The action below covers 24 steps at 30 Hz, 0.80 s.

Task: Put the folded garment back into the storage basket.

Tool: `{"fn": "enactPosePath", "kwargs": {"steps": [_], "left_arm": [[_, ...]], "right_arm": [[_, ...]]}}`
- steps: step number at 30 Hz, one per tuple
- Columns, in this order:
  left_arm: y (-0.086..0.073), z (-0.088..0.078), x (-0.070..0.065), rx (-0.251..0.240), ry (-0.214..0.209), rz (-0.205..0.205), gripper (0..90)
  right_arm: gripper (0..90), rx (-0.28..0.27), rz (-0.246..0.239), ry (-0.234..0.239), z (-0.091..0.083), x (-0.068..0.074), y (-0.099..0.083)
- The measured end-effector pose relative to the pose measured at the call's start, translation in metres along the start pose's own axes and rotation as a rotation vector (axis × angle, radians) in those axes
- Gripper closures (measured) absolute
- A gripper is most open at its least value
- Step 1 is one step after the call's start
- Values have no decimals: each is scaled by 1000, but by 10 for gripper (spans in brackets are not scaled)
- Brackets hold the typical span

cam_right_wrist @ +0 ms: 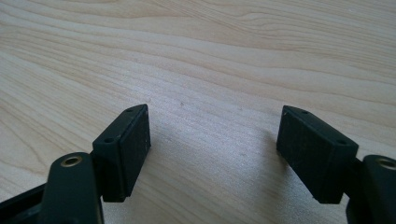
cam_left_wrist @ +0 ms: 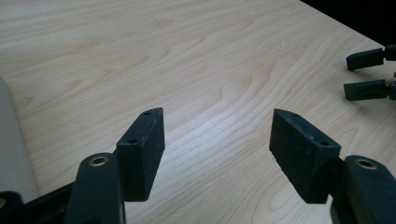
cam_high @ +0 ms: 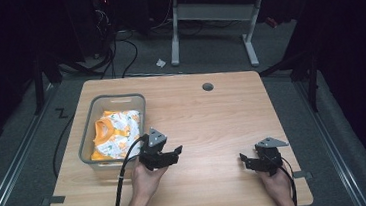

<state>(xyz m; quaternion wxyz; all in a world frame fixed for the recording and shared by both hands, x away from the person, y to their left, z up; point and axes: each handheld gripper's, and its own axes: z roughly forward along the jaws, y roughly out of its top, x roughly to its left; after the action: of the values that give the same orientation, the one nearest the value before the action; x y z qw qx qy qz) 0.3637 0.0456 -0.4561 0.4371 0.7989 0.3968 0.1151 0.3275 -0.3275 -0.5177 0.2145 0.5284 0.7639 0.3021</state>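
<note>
Where the person's two forearms enter at the near edge of the light wooden rectangular table [cam_high: 212, 110], each hand grips one black two-jaw gripper. The left hand [cam_high: 145, 179] holds the left gripper [cam_high: 175, 151] above the near-left part of the tabletop, just beside the near right corner of the bin, with its jaws pointing toward the right side of the table. Its black cable [cam_high: 122, 178] trails back toward the person over the near edge. The right hand [cam_high: 277, 182] holds the right gripper [cam_high: 245, 159] near the near-right corner, jaws pointing left toward the other tool; the two grippers are well apart.

In the left gripper view, the left gripper [cam_left_wrist: 217, 128] has its jaws spread wide with bare wood grain between them and nothing held. The other gripper's two jaw tips [cam_left_wrist: 369, 74] show at the far right edge of that view, also parted. In the right gripper view, the right gripper [cam_right_wrist: 215, 123] likewise stands wide open over bare tabletop, holding nothing.

Farther back on the left side of the table sits a grey translucent rectangular plastic bin [cam_high: 87, 136]. Inside it lies a bundled white garment with orange trim and small printed patterns [cam_high: 116, 134], contained within the bin walls.

Toward the far edge, a small round grey cable grommet [cam_high: 207, 87] is set into the tabletop. Beyond the table, on grey carpeted floor, stands a white metal desk frame [cam_high: 213, 17], with dark cables [cam_high: 116, 53] lying to its left.
</note>
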Motion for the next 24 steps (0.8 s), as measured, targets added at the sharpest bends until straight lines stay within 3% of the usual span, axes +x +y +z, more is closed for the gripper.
{"fn": "enactPosePath", "kwargs": {"steps": [24], "left_arm": [[-25, 26, -15, 65, -21, -2, 361]], "right_arm": [[263, 1, 1, 0, 0, 0, 0]]}}
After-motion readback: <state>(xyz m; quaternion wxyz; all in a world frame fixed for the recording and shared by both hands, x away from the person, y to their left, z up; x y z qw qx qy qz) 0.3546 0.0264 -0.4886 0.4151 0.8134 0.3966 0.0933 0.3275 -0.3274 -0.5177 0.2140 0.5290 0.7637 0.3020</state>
